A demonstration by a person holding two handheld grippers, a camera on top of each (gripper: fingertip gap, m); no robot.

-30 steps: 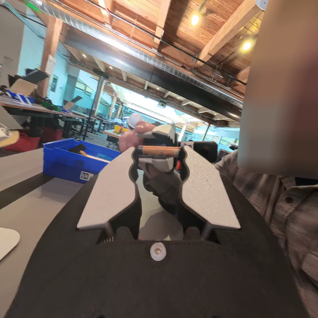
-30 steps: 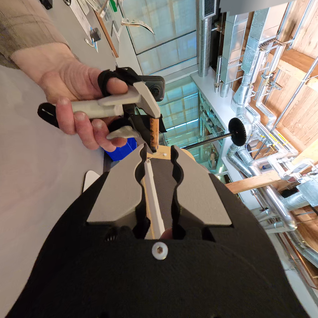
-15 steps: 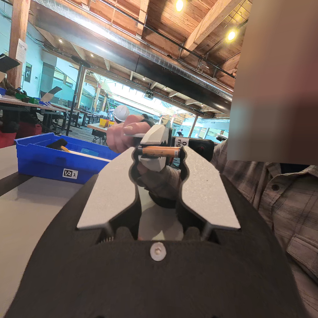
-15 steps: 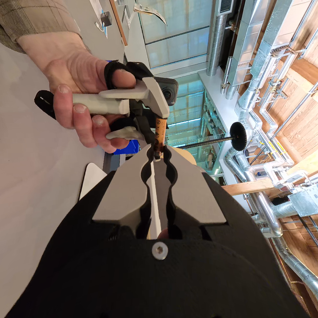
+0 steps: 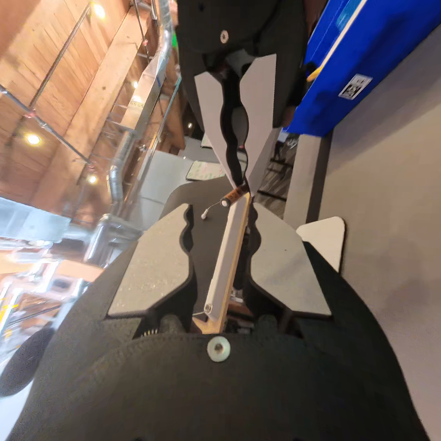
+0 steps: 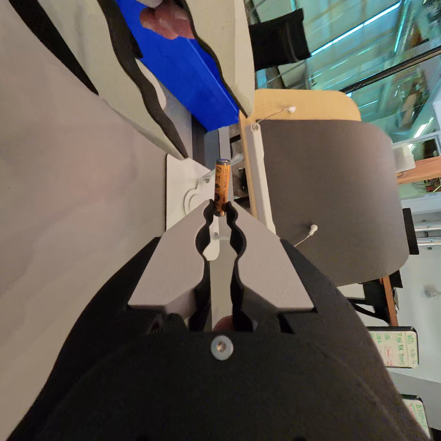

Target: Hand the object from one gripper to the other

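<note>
The left gripper [image 5: 220,210] stands with its grey fingers spread wide and empty. Just beyond, the right gripper [image 6: 220,205] pinches the small orange cylindrical battery [image 6: 221,188] by one end, seemingly firmly, near the blue plastic bin [image 5: 372,55].

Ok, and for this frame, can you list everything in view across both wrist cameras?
battery: one, orange-brown, held by one end in the right gripper's tips
bin: one, blue, on the table behind the grippers
table: one, grey, beside both grippers
chair: one, grey seat with pale wood edge, next to the table
whiteboards: two, white, small, far side of the right wrist view
ceiling lights: several, warm, among wooden beams
duct: one, silver, under the ceiling
person's finger: one, behind the left gripper
left gripper: grey and black, open, empty
right gripper: grey and black, shut on the battery
</note>
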